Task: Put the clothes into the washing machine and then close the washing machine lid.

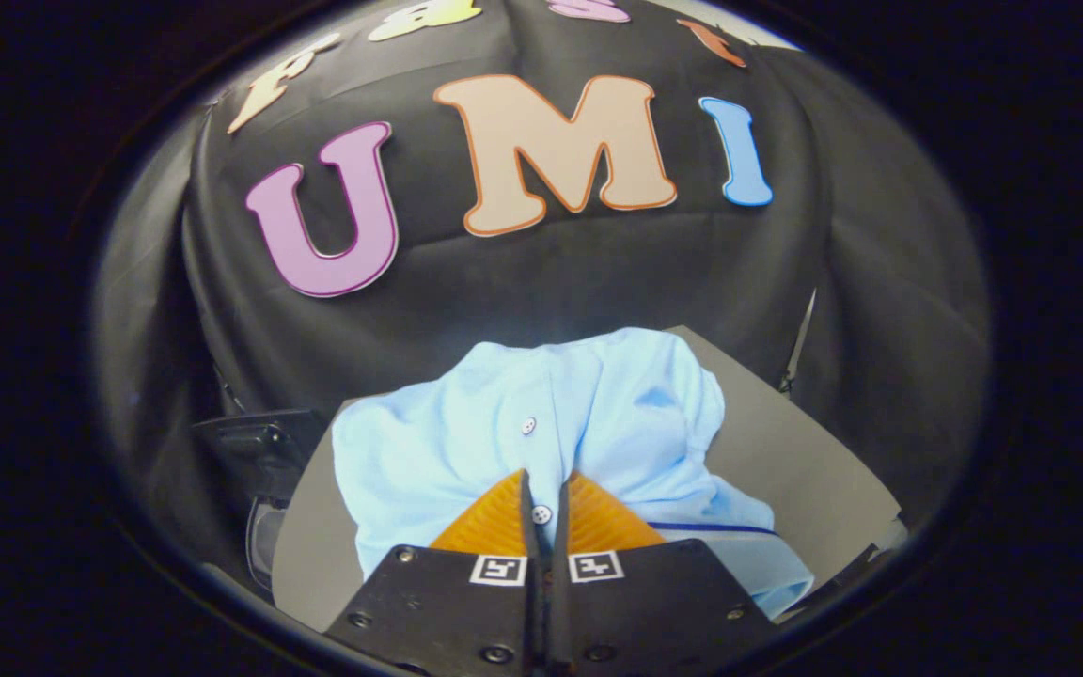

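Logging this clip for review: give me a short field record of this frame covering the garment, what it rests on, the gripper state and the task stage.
garment: light blue buttoned shirt, bunched up
support: grey table
gripper: fingers nearly closed, pinching a fold of the shirt at its button strip
beside table: dark object, identity unclear
task stage: shirt gripped, not yet in the washing machine

My fingers (546, 489) cover the near middle of the light blue shirt (598, 414), so I can't tell how much cloth sits between them. The shirt hides much of the tabletop (786, 451). A dark object (264, 447) at left is too dim to identify.
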Available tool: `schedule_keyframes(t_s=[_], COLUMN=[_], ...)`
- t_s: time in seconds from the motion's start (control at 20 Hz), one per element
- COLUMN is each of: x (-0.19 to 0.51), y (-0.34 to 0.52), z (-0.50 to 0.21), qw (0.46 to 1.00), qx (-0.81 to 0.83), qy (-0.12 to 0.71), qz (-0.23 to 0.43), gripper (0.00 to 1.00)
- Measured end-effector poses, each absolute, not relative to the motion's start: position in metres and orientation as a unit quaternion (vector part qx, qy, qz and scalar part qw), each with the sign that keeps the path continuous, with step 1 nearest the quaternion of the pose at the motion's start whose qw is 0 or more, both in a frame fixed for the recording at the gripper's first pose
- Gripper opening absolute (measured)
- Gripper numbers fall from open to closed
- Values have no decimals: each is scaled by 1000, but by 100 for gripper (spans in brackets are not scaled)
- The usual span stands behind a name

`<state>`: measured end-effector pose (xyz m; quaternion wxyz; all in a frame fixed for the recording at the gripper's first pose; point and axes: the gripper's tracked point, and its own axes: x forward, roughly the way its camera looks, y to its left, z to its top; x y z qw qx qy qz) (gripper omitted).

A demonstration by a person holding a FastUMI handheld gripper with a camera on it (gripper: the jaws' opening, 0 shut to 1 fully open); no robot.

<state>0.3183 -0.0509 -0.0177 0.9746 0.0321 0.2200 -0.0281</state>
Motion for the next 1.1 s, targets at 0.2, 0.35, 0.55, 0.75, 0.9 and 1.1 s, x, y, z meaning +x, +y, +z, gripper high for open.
schedule_keyframes(t_s=[0.2, 0.35, 0.55, 0.75, 0.9, 1.1], x=[301, 291, 283, 278, 279, 277], y=[-23, 14, 76, 153, 208, 269], z=[22, 47, 66, 66, 63, 52], qw=[980, 983, 983, 978, 973, 967], qx=[46, 61, 60, 49, 45, 30], qy=[191, 171, 162, 165, 163, 164], qz=[-8, 21, 65, 119, 157, 195], gripper=[2, 2, 2, 2, 2, 2])
